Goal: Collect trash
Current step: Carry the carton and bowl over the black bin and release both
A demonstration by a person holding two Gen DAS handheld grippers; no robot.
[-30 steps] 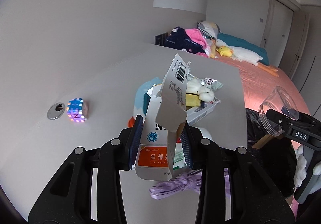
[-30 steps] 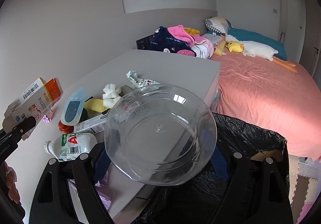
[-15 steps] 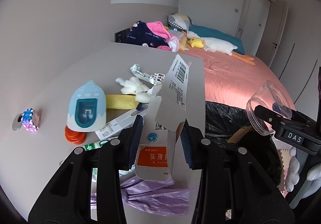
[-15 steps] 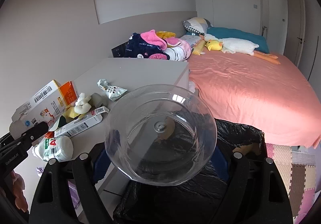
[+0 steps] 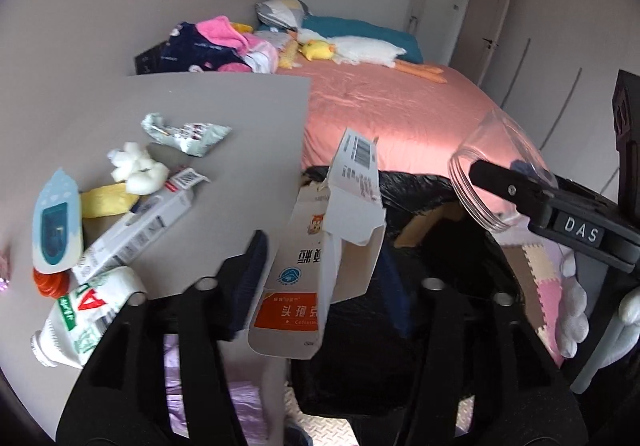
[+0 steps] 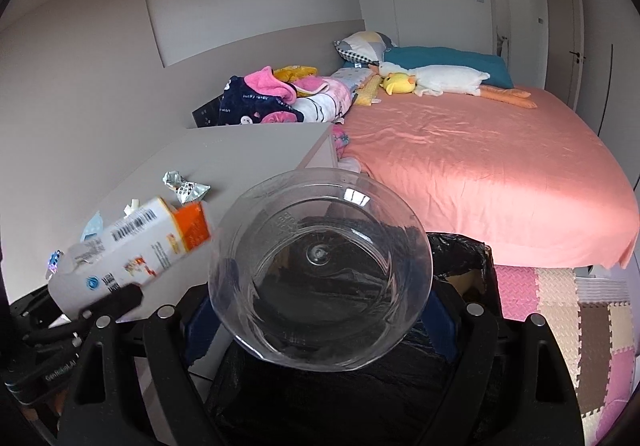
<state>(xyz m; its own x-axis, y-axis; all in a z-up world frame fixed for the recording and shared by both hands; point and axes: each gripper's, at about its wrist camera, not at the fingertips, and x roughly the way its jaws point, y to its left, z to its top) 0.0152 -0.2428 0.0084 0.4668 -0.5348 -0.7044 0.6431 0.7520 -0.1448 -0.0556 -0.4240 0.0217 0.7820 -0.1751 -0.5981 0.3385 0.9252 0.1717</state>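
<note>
My left gripper has its jaws spread wide. A torn white and orange medicine box hangs between them, tilted, over the black trash bag; the left pad stands apart from it. The box also shows in the right wrist view. My right gripper is shut on a clear plastic cup, held over the black trash bag. The cup also shows in the left wrist view.
The grey table carries a foil wrapper, cotton wads, a long white box, a blue case, a milk bottle. A pink bed lies behind. Foam mats cover the floor.
Both grippers have swung right from the table to above the trash bag. The left jaws have opened and the medicine box has tilted and slipped lower between them.
</note>
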